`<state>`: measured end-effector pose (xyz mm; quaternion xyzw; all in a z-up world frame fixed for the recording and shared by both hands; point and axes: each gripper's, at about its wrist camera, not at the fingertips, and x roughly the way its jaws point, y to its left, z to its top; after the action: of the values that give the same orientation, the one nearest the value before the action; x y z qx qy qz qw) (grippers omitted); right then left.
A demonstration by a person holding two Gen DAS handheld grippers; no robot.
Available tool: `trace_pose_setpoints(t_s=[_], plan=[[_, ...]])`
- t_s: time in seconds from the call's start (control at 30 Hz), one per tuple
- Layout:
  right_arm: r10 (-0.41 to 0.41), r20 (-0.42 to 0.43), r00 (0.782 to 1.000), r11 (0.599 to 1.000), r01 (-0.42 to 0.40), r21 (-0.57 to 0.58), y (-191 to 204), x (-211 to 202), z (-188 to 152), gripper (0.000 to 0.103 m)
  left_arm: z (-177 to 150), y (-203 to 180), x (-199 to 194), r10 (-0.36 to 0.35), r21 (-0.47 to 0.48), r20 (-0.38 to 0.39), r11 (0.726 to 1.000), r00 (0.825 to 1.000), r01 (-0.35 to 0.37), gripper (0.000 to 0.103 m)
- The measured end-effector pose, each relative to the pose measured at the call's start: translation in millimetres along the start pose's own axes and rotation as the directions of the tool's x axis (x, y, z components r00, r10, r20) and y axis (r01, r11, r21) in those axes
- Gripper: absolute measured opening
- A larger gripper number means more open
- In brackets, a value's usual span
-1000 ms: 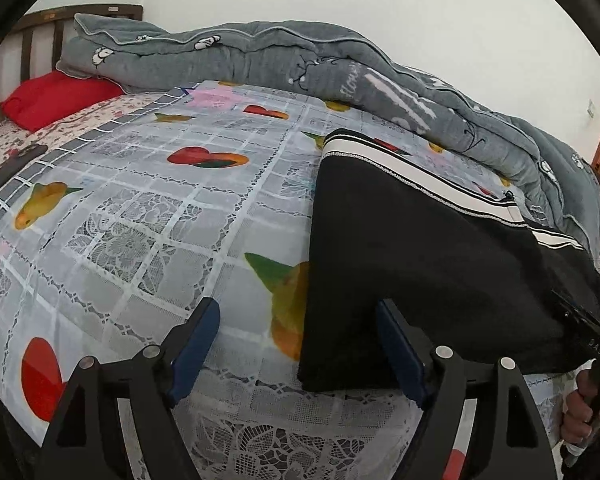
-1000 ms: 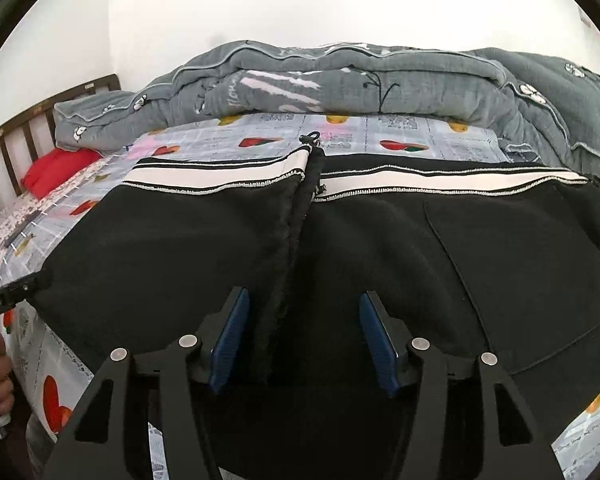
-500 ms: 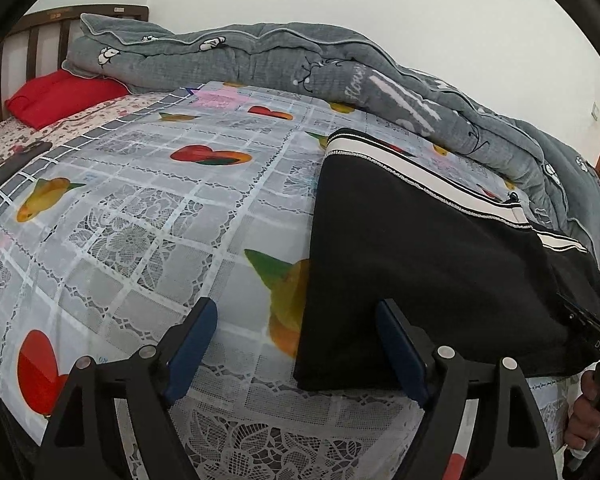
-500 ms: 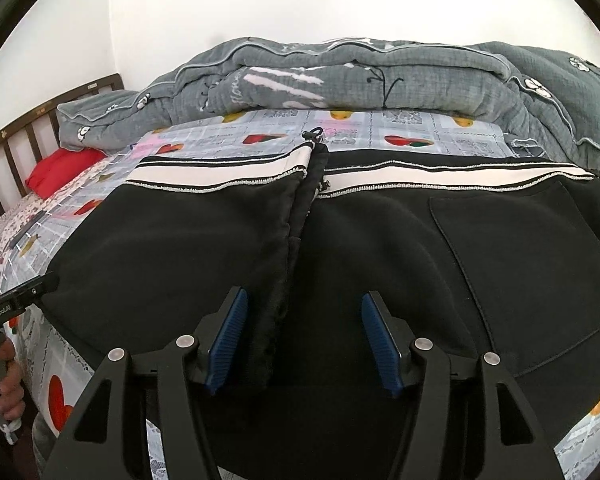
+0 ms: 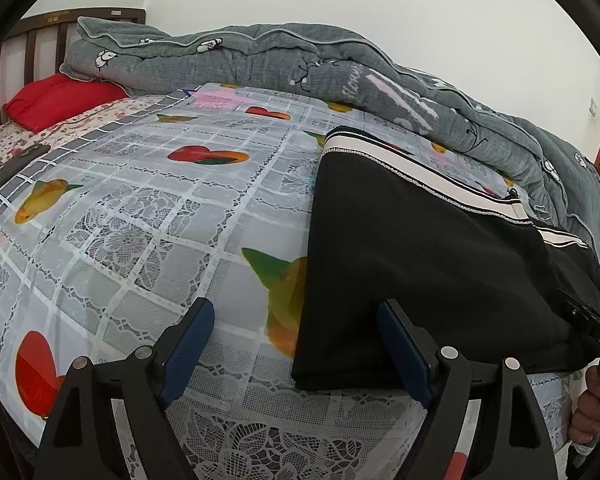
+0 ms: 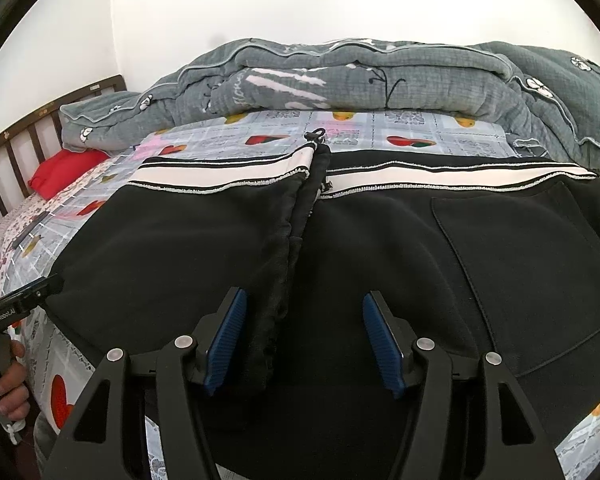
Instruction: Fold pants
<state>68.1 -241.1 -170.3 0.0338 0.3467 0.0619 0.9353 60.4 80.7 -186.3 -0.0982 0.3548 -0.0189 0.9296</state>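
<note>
Ahead of the right tool, fingers spread and gripping nothing, the black pants lie flat on the bed, filling most of the right wrist view. Folded-over section on that tool's left half, its raw edge running from the white-striped waistband down to just beside the left blue pad; right pad sits over plain black fabric, contact with cloth unclear. Back pocket seam visible to the right of the tool. Left tool also spread wide, empty, at the near bed edge: its right pad overlaps the pants' near left corner in view, touching or not I can't tell; its left pad is over the bare fruit-print sheet. Pants sit to the right of the left tool's centerline, sheet to its left. Grey quilt bunched along the far side behind the pants, red pillow far left by the wooden headboard. Dark flat object on the sheet, far left, too small to identify. Each tool's body and the holding hand show at the other view's edge.
</note>
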Motion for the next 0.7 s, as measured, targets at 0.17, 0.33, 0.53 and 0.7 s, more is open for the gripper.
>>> trace_pose_setpoints(t_s=[0.17,0.33,0.53,0.7], plan=[[0.000,0.000,1.000,1.000,0.000,0.001,0.1,0.0,0.0,0.060,-1.1,-0.7,0.2,0.003,0.007,0.005,1.000,1.000,-0.003,0.084],[-0.001,-0.001,1.000,1.000,0.001,0.001,0.5,0.1,0.1,0.061,-1.7,-1.1,0.3,0.004,0.007,0.008,1.000,1.000,-0.004,0.084],[-0.001,-0.001,1.000,1.000,0.001,-0.003,0.8,-0.6,-0.1,0.062,-2.3,-1.3,0.5,0.003,0.010,0.006,1.000,1.000,-0.003,0.084],[0.027,-0.001,1.000,1.000,-0.027,-0.003,1.1,-4.8,-1.1,0.064,3.8,-5.0,-5.1,0.023,0.037,-0.029,0.999,0.999,-0.022,0.086]])
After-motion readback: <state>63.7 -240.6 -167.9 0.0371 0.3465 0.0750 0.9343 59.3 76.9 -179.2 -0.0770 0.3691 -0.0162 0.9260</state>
